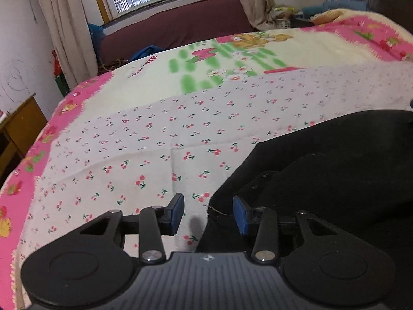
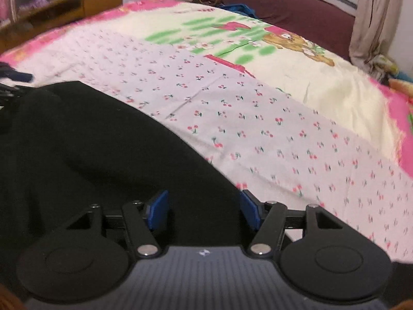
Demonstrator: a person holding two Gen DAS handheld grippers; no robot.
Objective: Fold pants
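We're at the grab step — black pants (image 1: 322, 170) lie on the cherry sheet (image 1: 144, 155). Left gripper (image 1: 208, 213) and right gripper (image 2: 204, 210) both spread wide, nothing held. Next imo: pinch the near edge w/ both.

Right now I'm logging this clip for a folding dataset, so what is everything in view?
pants: one, black, lying on the cherry sheet at the near edge of the bed
cherry sheet: one, white with red cherries, spread over the blanket
blanket: one, cream with pink border and bear print, covering the bed
window seat: one, maroon, under the window
curtains: two, beige, either side of the window
wooden furniture: brown, beside the bed
left gripper: black with blue fingers, open, straddling the pants' edge
right gripper: black with blue fingers, open, over the pants
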